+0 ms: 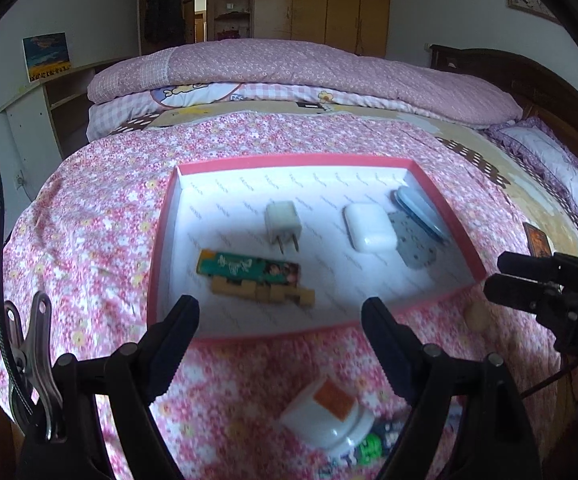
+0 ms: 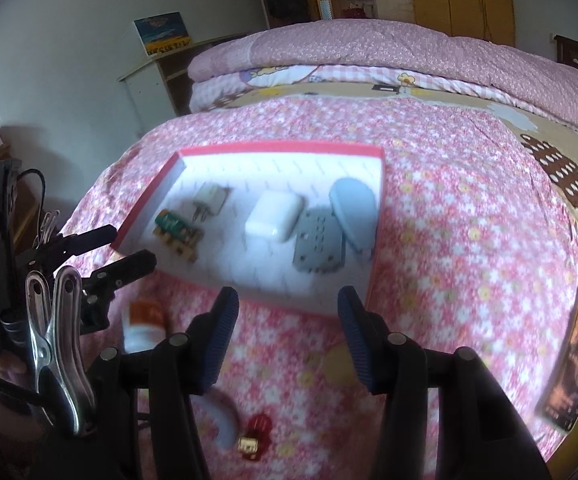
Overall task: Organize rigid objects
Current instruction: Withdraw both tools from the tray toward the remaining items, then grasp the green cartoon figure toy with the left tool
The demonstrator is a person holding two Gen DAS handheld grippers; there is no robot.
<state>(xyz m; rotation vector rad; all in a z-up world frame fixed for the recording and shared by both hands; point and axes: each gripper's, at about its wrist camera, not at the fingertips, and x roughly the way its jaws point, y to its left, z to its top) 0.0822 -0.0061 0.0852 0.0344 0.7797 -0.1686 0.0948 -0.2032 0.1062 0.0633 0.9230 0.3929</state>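
Bedspread [image 1: 89, 240] in pink floral print carries everything here, and both grippers hang over its near edge pointing down toward a shallow pink-rimmed box [image 1: 289, 160]. Left of the left gripper [image 1: 281, 316], a metal spring clip and a black cable sit on the rig. That gripper's jaws stand wide apart with nothing between them; beyond their tips, inside the box, lie a green card [image 1: 249, 270] over some tan wooden blocks [image 1: 265, 292], then a white plug adapter [image 1: 283, 220] with its prongs toward the camera, then a white rounded case [image 1: 369, 228], a grey perforated plate [image 1: 415, 248] and a blue-grey oval piece [image 1: 419, 210] leaning at the box's right wall. Just below and between the left jaws, outside the box, rests a white cap with an orange patch [image 1: 325, 412], with small colourful items beside it, too blurred to name. Further right, the right gripper [image 2: 287, 332] also holds nothing, its blue-padded jaws set roughly halfway open above bare bedspread, the near rim of the box just past their tips. Under the right jaws, on the bedspread, sit a pale curved piece [image 2: 225, 420] and a small red object [image 2: 259, 426] with a gold part. Well to the right of those jaws lies a dark printed card [image 2: 577, 356] near the bed's edge.
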